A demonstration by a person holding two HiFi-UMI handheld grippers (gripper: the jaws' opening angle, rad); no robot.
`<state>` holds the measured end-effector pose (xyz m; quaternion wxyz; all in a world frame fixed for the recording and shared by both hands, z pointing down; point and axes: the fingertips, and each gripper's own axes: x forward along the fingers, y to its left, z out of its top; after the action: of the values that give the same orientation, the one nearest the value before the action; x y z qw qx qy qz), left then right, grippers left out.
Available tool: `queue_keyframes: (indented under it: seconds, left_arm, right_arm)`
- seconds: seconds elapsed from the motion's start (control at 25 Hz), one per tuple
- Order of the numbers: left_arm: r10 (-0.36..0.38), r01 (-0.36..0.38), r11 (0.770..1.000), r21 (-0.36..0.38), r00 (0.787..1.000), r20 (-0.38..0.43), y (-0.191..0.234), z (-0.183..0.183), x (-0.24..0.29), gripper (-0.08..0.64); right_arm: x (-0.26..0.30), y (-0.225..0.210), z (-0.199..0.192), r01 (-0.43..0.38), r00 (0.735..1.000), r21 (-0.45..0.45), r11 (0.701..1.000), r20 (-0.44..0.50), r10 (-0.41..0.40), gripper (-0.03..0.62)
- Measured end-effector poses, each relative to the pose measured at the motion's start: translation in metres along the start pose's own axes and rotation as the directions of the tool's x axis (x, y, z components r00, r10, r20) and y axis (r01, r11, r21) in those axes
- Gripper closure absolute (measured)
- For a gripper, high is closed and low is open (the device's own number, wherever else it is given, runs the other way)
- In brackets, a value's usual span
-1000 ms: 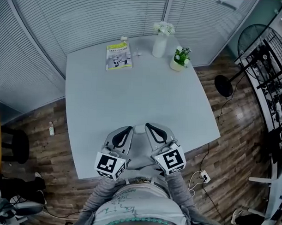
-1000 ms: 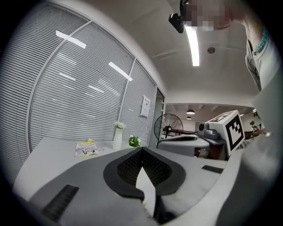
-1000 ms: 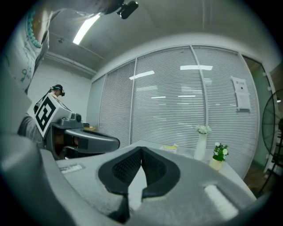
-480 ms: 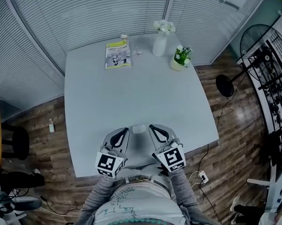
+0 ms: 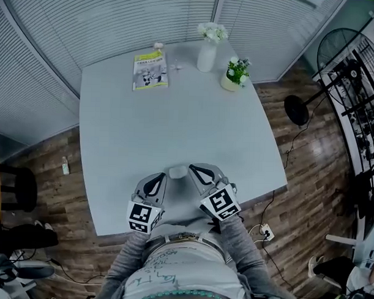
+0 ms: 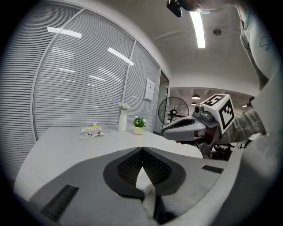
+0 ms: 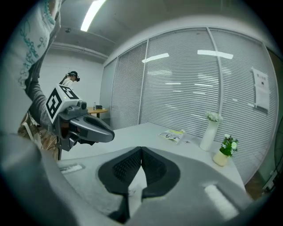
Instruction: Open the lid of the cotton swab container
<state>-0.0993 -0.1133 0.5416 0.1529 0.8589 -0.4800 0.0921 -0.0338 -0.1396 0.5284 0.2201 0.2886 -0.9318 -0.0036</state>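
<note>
— Grey surface (image 5: pixel 176 121) first: where do we find the cotton swab container (image 5: pixel 177 172)?
— Near the front edge, between our tips. We hold the left hand-held gripper (image 5: pixel 157 177) and right hand-held gripper (image 5: pixel 193 169) just beside it, both with jaws together and empty. At the far edge we see the booklet (image 5: pixel 150 70), vase (image 5: pixel 206 56) and potted plant (image 5: pixel 232 77).

The left gripper (image 5: pixel 155 179) and the right gripper (image 5: pixel 196 171) have both sunk toward the near edge of the tabletop (image 5: pixel 176 115) and tipped further downward. The left one has drawn slightly leftward, away from the cotton swab container (image 5: pixel 177 172)
</note>
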Motion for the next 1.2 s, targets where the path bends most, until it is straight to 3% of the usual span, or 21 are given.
queue_keyframes:
  seconds: [0.52,0.92,1.2]
  left_arm:
    - [-0.018,0.018,1.0,0.0,0.988,-0.151,0.015,-0.057,0.019,0.561]
    - [-0.059,0.058,0.998,-0.01,0.969,-0.238,0.024,-0.095,0.03,0.561]
    - [-0.1,0.105,0.994,0.001,0.951,-0.292,0.021,-0.112,0.037,0.561]
  right_arm:
    - [0.033,0.013,-0.069,-0.134,0.979,-0.011,0.991,-0.157,0.131,0.589]
    - [0.038,0.016,-0.114,-0.134,0.962,0.04,0.99,-0.236,0.14,0.588]
    - [0.043,0.022,-0.136,-0.185,0.943,0.052,0.981,-0.271,0.192,0.577]
